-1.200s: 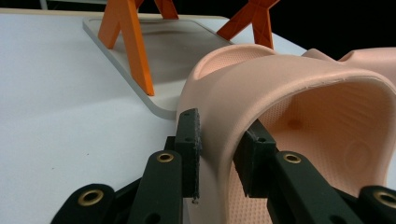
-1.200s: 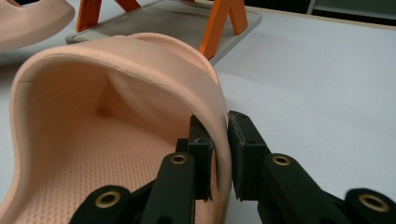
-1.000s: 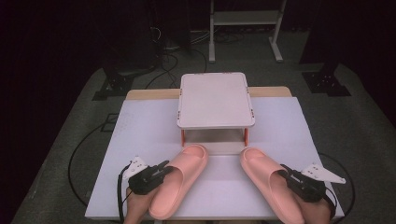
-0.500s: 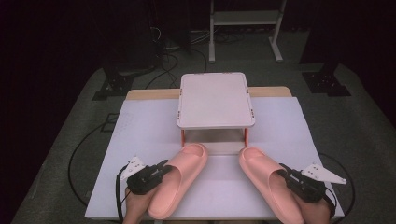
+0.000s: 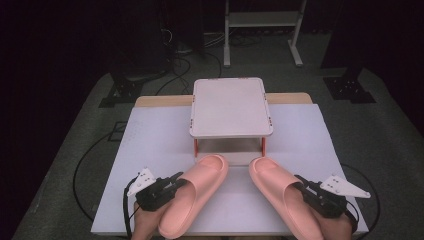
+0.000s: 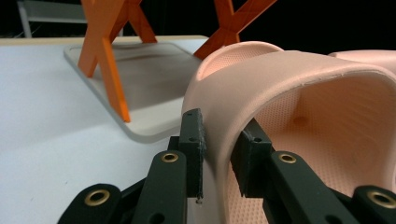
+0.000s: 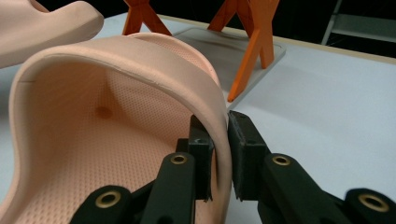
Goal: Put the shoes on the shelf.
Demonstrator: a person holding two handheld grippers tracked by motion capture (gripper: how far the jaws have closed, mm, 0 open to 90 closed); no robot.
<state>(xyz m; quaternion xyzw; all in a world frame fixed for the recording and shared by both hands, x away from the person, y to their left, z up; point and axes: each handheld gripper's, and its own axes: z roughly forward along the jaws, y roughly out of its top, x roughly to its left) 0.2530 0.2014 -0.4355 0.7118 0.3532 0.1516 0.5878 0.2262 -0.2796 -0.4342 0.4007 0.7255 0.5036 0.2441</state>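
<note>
Two pink foam slippers lie on the white table in front of a small stand, toes pointing at it. My left gripper [image 5: 177,182] [image 6: 223,149] is shut on the side wall of the left slipper [image 5: 197,192] [image 6: 289,84], with one pad outside the strap and one inside. In the same way my right gripper [image 5: 300,186] [image 7: 219,140] is shut on the strap's edge of the right slipper [image 5: 280,192] [image 7: 116,102]. A hand shows behind each gripper at the table's near edge.
The stand [image 5: 230,107] has a white top on orange crossed legs [image 6: 112,70] over a pale base plate [image 7: 224,46], just beyond the slippers' toes. The table [image 5: 150,145] is open on both sides of it. Cables and a metal frame lie on the dark floor behind.
The right slipper's toe has crept slightly to the left, toward the other slipper. Nothing else has visibly moved.
</note>
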